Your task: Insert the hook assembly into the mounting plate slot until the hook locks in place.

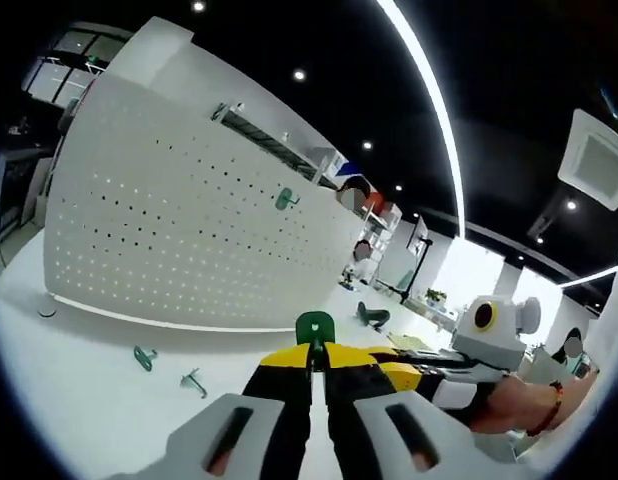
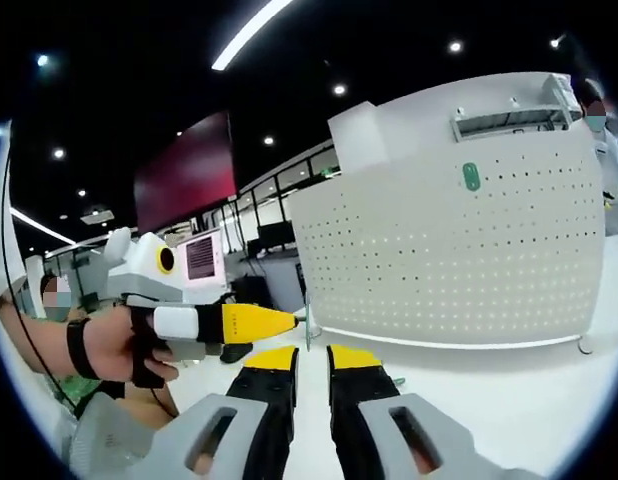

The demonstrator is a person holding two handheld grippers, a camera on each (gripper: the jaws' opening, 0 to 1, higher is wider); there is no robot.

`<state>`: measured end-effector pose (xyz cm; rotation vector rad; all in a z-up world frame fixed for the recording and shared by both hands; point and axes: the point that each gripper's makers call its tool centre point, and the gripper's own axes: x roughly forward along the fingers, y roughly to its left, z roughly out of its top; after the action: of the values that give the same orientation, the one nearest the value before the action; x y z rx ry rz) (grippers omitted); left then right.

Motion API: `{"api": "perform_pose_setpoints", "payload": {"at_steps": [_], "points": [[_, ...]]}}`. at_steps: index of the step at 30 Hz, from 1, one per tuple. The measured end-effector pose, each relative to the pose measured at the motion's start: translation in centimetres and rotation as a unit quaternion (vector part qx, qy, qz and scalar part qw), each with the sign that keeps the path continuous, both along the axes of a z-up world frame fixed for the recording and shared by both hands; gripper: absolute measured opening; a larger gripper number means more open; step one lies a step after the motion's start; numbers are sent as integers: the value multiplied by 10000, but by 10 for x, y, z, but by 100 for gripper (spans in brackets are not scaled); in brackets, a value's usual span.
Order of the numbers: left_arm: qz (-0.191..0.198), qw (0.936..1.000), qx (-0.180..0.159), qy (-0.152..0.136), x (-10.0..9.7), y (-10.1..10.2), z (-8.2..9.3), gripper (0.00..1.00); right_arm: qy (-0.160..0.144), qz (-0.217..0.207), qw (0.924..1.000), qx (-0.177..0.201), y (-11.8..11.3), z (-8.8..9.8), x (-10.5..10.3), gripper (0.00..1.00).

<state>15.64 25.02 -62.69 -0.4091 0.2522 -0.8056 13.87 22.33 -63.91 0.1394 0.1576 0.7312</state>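
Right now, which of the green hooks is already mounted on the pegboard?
The green hook high on the white pegboard, below the rack. Another is clamped in the left gripper; the other three lie on the table.

My left gripper (image 1: 311,372) has black jaws tipped yellow on grey bodies, pinching a green hook (image 1: 314,327). The pegboard (image 1: 189,230) is white, dotted with rows of small dark holes, and carries another green hook (image 1: 284,199). Two more green hooks (image 1: 169,368) lie on the white table (image 1: 79,400)
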Motion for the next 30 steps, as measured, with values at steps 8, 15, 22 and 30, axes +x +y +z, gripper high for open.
{"api": "perform_pose_setpoints", "payload": {"at_steps": [8,15,22,30], "points": [[335,9988,274,-243,13,-4,10,3,-45,-82,9999,-49,-8,3,-5,13],[522,9946,745,-492,19,-13,11,3,-86,-94,9999,-92,-16,4,-13,13],[741,9885,1148,-655,34,-24,17,3,-120,-112,9998,-147,-33,9,-20,17],[1129,9814,1352,-761,48,-29,28,3,-79,-81,9998,-150,-49,7,-23,18]]}}
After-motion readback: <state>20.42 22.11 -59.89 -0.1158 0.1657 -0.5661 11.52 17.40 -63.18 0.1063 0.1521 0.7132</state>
